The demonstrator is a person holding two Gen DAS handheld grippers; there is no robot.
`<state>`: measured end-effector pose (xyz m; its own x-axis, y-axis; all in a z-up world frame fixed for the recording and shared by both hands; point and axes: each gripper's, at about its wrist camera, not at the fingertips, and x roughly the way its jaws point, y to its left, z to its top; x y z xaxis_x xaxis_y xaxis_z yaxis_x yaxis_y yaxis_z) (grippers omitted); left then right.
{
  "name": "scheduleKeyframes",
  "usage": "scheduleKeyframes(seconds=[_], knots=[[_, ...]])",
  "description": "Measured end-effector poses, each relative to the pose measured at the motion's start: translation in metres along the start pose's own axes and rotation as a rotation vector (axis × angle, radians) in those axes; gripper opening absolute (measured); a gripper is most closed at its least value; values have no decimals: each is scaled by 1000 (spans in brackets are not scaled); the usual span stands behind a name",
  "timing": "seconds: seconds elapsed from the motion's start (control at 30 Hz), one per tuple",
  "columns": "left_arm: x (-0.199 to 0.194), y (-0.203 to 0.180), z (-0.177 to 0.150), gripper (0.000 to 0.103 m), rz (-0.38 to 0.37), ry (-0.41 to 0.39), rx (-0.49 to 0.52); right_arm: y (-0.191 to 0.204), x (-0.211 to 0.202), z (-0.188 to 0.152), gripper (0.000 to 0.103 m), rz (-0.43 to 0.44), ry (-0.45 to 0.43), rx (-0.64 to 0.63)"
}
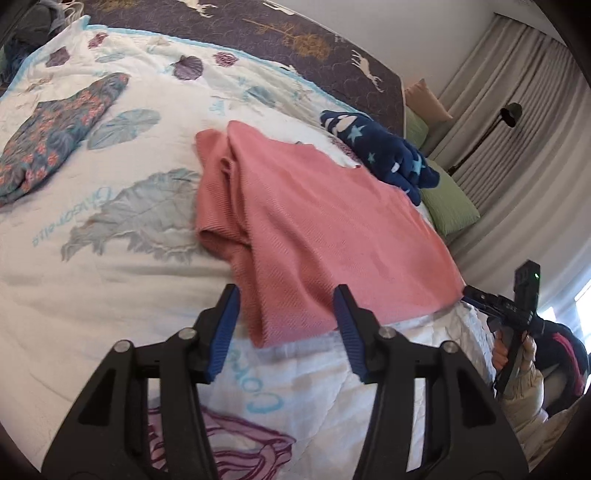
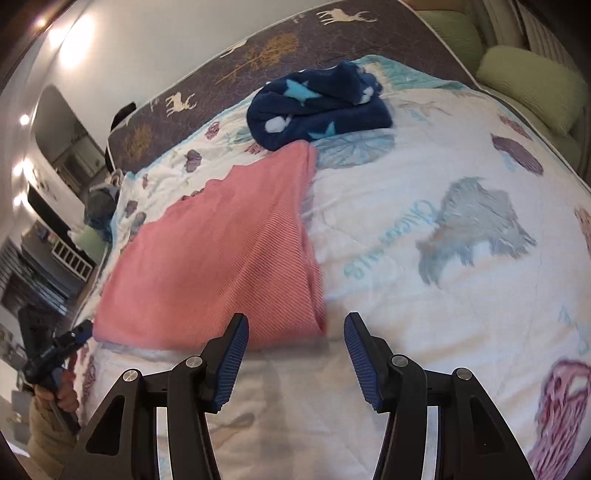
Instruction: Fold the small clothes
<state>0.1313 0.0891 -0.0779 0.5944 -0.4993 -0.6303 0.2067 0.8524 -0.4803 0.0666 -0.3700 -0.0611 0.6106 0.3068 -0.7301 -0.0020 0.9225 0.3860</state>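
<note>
A pink ribbed garment [image 1: 310, 229] lies flat on the white printed bedspread [image 1: 110, 258], one sleeve folded in on its left side. My left gripper [image 1: 286, 299] is open, its blue fingers on either side of the garment's near left corner. The pink garment also shows in the right wrist view [image 2: 221, 251]. My right gripper [image 2: 295, 325] is open at the garment's near right corner. Each gripper shows in the other's view, at the hem's ends: the right one [image 1: 469, 291] and the left one [image 2: 83, 328].
A dark blue star-print fleece [image 2: 317, 107] lies bunched at the far side of the bed. A folded floral garment [image 1: 55, 144] lies at far left. Green pillows [image 1: 448, 203] and curtains stand beyond the bed's edge. A brown deer-print mattress cover [image 1: 295, 33] borders the bedspread.
</note>
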Motion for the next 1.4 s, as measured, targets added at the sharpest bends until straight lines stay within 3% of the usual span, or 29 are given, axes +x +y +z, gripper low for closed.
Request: scheduleKeyframes(seconds=[0.03,0.07,0.1,0.13,0.2,0.3,0.43,0.5,0.53,0.63,0.73,0.83,0.93,1.03,1.1,1.13,1.17,1.23,1.4], knots=[[3,-2,1,21,-1,8,9,1,4,1,55,6,5,2],[6,-4,1,6,14,25,23,3,10,5,37,9,11,6],[6,-5,1,5,34,33,32,6,13,7,17,-6,11,4],[1,-8,0,5,45,25,49,10,15,8,10,-45,7,-1],[-19,-13,-1,5,70,-13,130,19,6,7,9,-92,-36,-25],[-33,-4,-3,2,109,-1,161,25,-7,6,8,-161,-57,-85],[-30,16,-15,2,126,42,96,4,-5,6,12,-259,-28,-37],[-29,19,-23,2,91,58,50,-11,-7,1,12,-211,3,35],[-29,18,-28,5,72,62,39,-16,-10,-3,14,-175,12,62],[-22,7,-34,40,64,98,51,-16,-19,-15,22,-125,24,66],[-19,-2,-33,48,13,104,41,-9,-23,-21,33,-13,42,72],[-8,-4,-28,65,-28,115,-6,-5,-15,-21,54,96,60,108],[3,-1,-19,65,-13,94,-6,-6,3,-15,57,165,71,156],[13,8,-6,65,-43,77,-84,-15,17,-3,59,219,45,244],[17,11,-2,55,-59,74,-100,-21,25,6,59,244,32,305],[21,10,-1,23,-50,90,-86,-22,30,11,58,241,30,324],[25,10,0,12,-41,107,-80,-21,33,14,47,235,32,324],[25,11,0,11,-34,97,-94,-12,40,22,7,194,47,265],[-8,-7,4,8,-34,4,-35,4,23,28,6,161,-1,231]])
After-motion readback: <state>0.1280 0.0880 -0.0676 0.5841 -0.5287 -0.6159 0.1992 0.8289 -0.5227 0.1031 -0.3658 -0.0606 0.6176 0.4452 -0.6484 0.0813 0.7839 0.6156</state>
